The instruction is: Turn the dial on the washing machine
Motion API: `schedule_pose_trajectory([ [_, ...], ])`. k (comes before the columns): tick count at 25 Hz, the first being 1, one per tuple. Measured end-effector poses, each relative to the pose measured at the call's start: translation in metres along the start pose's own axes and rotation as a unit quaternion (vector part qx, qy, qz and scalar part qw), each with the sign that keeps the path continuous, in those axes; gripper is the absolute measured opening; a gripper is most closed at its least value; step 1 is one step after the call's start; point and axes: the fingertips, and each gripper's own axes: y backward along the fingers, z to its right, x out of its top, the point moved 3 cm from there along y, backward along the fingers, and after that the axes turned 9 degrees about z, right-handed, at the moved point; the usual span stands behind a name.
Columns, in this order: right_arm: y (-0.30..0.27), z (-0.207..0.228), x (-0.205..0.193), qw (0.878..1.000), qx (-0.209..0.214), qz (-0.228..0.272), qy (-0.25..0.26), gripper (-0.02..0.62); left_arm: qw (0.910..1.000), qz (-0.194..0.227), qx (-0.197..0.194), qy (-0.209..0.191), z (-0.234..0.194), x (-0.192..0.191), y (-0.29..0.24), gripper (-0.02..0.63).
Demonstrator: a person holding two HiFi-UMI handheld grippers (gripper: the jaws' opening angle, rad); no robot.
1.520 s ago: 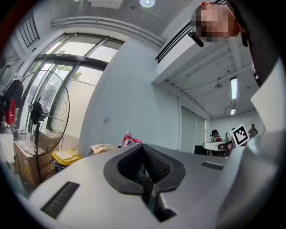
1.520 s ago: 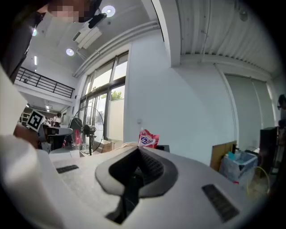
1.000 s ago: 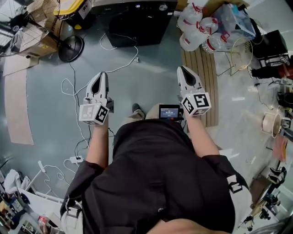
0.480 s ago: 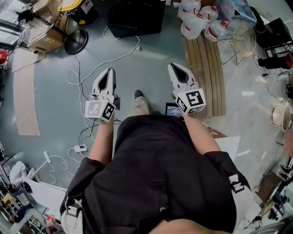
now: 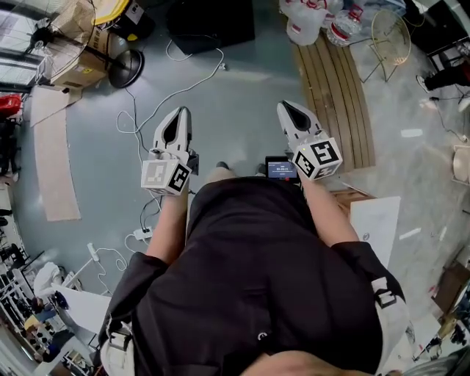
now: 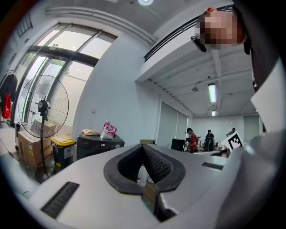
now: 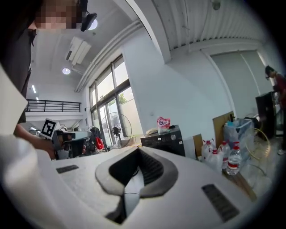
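Observation:
The black washing machine (image 5: 211,20) stands on the floor far ahead, cut by the head view's top edge. Its front shows small in the left gripper view (image 6: 100,146). The right gripper view shows the washing machine (image 7: 163,139) with a round dial (image 7: 173,137) and a pink bag (image 7: 163,122) on top. My left gripper (image 5: 179,120) and right gripper (image 5: 288,110) hang side by side in front of the person's body, well short of the machine. Both are shut with nothing between the pads, seen along the left gripper (image 6: 143,146) and along the right gripper (image 7: 137,150).
A standing fan (image 5: 121,68) and cardboard boxes (image 5: 73,40) sit at the far left, with white cables (image 5: 139,121) strewn over the grey floor. Water bottles (image 5: 317,20) and a wooden slatted board (image 5: 334,81) lie at the right. Several people stand far off (image 6: 193,139).
The view has drawn back from the washing machine, which has slid to the top edge. Both grippers keep their place before the body and stay shut.

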Motion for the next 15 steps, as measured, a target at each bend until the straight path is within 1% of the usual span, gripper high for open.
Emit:
schedule_pose_trajectory([
  [1, 0.0, -0.005, 0.001, 1.0, -0.001, 0.005, -0.004, 0.003, 0.9999, 0.003, 0.004, 0.011, -0.003, 0.001, 0.002, -0.005],
  [3, -0.002, -0.016, 0.003, 1.0, 0.008, 0.009, -0.008, 0.003, 0.9987, 0.02, 0.013, 0.046, -0.01, 0.004, 0.006, -0.005],
  [4, -0.003, -0.02, 0.004, 1.0, 0.013, 0.009, -0.006, 0.003, 0.998, 0.028, 0.014, 0.055, -0.012, 0.006, 0.006, -0.005],
  [6, -0.003, -0.025, 0.008, 1.0, 0.01, 0.012, 0.005, 0.003, 0.9982, 0.03, 0.005, 0.052, -0.012, 0.007, 0.005, -0.005],
  [10, -0.008, -0.028, 0.019, 0.998, -0.04, 0.035, 0.034, 0.003, 0.9987, 0.025, -0.013, 0.043, -0.021, 0.015, 0.006, -0.005],
  [12, -0.014, -0.03, 0.018, 0.997, -0.059, 0.035, 0.044, 0.003, 0.999, 0.026, -0.009, 0.037, -0.03, 0.017, 0.016, -0.005],
  [15, -0.025, -0.039, 0.01, 0.997, -0.065, 0.025, 0.041, 0.003, 0.9993, 0.018, 0.009, 0.032, -0.046, 0.014, 0.031, -0.005],
])
